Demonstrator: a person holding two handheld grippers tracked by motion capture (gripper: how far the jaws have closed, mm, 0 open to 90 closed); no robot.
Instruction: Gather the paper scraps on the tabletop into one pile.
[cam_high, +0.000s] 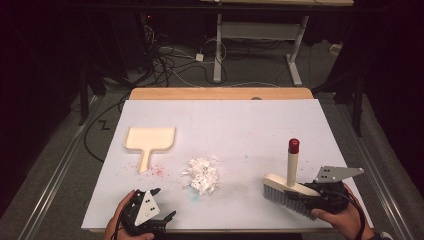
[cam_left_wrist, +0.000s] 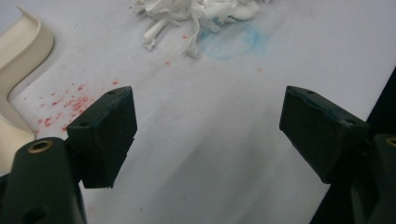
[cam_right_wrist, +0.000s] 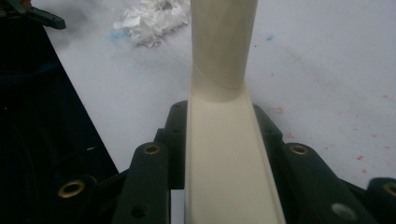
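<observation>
High view: right hand-held gripper (cam_high: 320, 196) clamps brush (cam_high: 286, 190).

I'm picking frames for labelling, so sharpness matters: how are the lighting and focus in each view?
High view: white table cover evenly lit, its surroundings dark, shredded paper fairly sharp. Left gripper view: jaws dim and soft, the paper clearer, dustpan edge mildly blurred. Right gripper view: the brush close and soft, far corner slightly hazy.

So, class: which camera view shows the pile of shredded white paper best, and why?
The high view: the whole pile of shredded white paper lies in plain sight mid-table, between the dustpan and the brush. The left gripper view catches just its near edge at the top; the right gripper view shows it small and blurred, far off.
</observation>
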